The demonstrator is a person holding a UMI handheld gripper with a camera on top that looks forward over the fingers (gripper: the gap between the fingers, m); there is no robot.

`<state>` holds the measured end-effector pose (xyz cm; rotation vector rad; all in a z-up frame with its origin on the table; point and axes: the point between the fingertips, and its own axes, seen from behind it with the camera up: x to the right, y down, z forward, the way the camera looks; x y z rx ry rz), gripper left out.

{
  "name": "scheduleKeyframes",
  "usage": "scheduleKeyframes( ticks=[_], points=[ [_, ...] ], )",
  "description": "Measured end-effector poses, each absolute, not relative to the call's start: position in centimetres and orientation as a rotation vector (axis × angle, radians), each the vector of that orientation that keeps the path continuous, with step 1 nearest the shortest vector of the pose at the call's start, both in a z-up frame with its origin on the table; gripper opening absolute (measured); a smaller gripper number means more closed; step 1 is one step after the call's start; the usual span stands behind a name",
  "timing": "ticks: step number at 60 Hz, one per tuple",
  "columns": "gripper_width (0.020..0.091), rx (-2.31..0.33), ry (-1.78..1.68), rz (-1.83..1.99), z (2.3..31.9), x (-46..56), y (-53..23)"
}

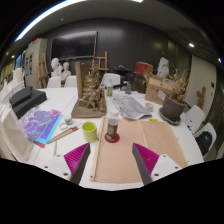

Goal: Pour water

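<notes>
Gripper [113, 163]: two fingers with magenta pads [146, 158], spread apart, nothing held between them; hovers over the near edge of a white table [60, 105].

Brown paper sheet [125, 150]: lies flat on the table between and just ahead of the fingers, reaching beyond them.

Bottle [112, 126]: small, clear, upright, pale label and light cap; stands on a round red coaster [112, 137] at the far end of the paper sheet, ahead of the fingers and apart from them. Contents cannot be told.

Yellow-green cup [90, 131]: upright on the table, just beside the bottle to its left, not touching it.

Purple and teal item [41, 124]: flat, on the table left of the cup.

Wooden model [93, 85]: tall, stands farther back on the table, beyond the cup.

Keyboard [128, 104]: light-coloured, beyond the bottle, to the right of the wooden model.

Dark screen [75, 45]: on the far wall.
</notes>
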<state>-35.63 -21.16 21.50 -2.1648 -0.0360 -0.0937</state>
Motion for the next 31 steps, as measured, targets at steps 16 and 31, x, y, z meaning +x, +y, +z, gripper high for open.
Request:
scheduleKeyframes(
  ticks=[16,31],
  points=[
    [0.0859,-2.200,-0.042,-0.110,20.7,-36.4,-23.1],
    [0.0860,-2.170,-0.012,-0.129,21.3,-35.0,-22.3]
  ],
)
